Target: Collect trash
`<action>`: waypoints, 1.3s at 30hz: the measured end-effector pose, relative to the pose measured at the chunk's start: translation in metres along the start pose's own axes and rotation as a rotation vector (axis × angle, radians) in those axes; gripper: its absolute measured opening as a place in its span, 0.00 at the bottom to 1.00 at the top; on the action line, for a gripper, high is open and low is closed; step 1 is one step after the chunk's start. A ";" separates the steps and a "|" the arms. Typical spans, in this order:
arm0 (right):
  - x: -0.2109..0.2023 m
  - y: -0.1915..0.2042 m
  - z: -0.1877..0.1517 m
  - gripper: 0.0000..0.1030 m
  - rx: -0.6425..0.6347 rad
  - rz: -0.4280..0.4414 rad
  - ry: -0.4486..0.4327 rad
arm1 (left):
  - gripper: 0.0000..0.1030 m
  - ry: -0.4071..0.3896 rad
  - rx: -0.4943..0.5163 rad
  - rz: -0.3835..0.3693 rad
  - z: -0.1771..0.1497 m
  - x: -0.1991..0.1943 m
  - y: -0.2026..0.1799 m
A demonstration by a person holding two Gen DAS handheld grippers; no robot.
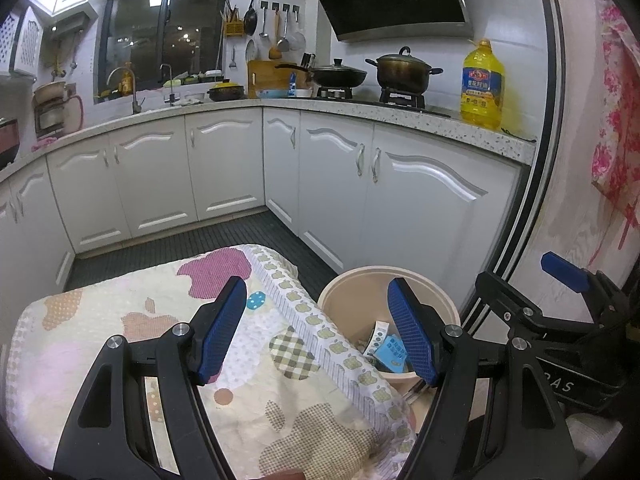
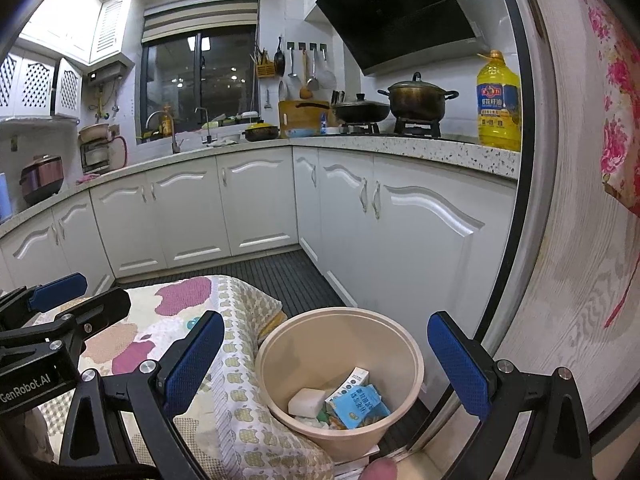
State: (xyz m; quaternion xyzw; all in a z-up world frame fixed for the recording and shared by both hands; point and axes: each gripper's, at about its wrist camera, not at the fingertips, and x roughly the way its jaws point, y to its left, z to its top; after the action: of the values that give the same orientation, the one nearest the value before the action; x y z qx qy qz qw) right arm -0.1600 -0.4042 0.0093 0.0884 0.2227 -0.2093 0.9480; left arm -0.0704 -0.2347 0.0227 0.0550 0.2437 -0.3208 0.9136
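A beige trash bin (image 2: 340, 340) stands on the floor beside a cloth-covered table (image 2: 240, 392). Inside it lie a blue-and-white carton (image 2: 360, 400), a white block (image 2: 306, 400) and other scraps. My right gripper (image 2: 328, 360) hovers above the bin, open, with nothing between its blue pads. My left gripper (image 1: 318, 332) hangs open and empty over the table's patterned cloth (image 1: 140, 320), with the bin (image 1: 360, 304) just to its right. In the left wrist view a blue fingertip (image 1: 560, 270) of the right gripper shows at the far right.
White cabinets (image 2: 256, 208) line the back and right under a speckled counter (image 2: 420, 150) with pots (image 2: 418, 98) and a yellow oil bottle (image 2: 498, 104). A dark ribbed mat (image 2: 280, 276) covers the floor. A door frame (image 2: 520, 240) and a pale wooden door stand close on the right.
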 end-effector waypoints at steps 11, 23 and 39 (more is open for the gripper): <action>0.002 0.000 0.000 0.98 -0.004 0.001 0.004 | 0.70 0.001 0.001 -0.002 -0.001 0.001 0.001; 0.004 0.001 -0.003 0.98 -0.006 0.000 0.006 | 0.70 -0.006 0.011 0.007 -0.001 0.000 0.001; 0.007 0.004 -0.007 0.98 -0.003 0.001 0.014 | 0.70 -0.025 0.036 -0.013 -0.004 0.003 -0.003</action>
State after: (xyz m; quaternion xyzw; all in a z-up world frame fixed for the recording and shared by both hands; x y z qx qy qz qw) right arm -0.1559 -0.4014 0.0001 0.0883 0.2296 -0.2081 0.9467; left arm -0.0717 -0.2374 0.0179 0.0657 0.2267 -0.3315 0.9134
